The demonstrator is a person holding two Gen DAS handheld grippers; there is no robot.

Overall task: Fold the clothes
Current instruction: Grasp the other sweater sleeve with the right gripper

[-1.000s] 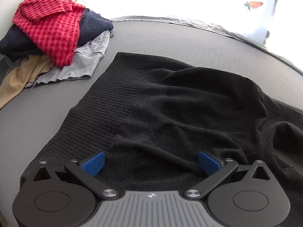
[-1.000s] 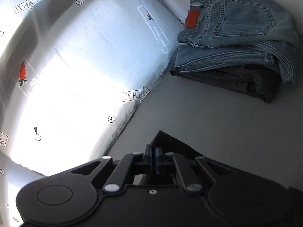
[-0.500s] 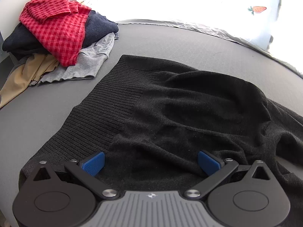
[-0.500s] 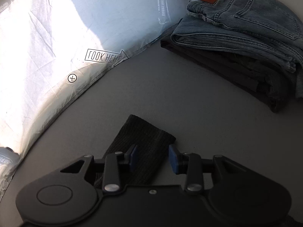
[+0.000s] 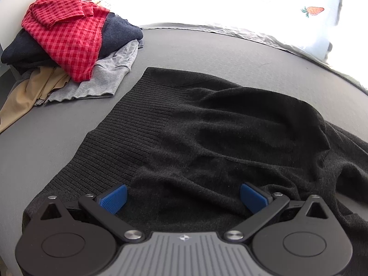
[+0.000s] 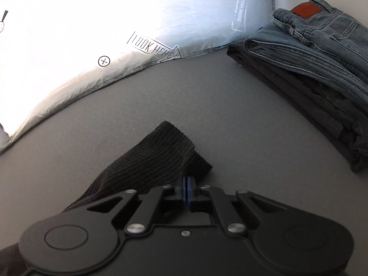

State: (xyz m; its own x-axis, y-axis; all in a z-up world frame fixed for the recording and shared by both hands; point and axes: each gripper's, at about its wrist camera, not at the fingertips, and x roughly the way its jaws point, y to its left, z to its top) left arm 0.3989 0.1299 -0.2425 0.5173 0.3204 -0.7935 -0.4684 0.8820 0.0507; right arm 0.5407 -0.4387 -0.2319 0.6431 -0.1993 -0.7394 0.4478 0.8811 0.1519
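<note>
A black knit sweater (image 5: 207,126) lies spread on the grey bed, its ribbed hem toward the left. My left gripper (image 5: 184,197) is open, its blue pads (image 5: 112,199) hovering just over the sweater's near edge and holding nothing. In the right wrist view the sweater's ribbed sleeve cuff (image 6: 158,154) lies on the grey surface. My right gripper (image 6: 188,189) is shut on the cuff's near right corner.
A pile of unfolded clothes with a red checked shirt (image 5: 66,32) on top sits at the far left. Folded blue jeans (image 6: 322,53) on dark trousers lie at the right. A white printed pillow (image 6: 103,34) runs along the back.
My right gripper was shut, opened over the sleeve cuff, and has now shut on the cuff again. The left gripper has shifted only slightly over the sweater.
</note>
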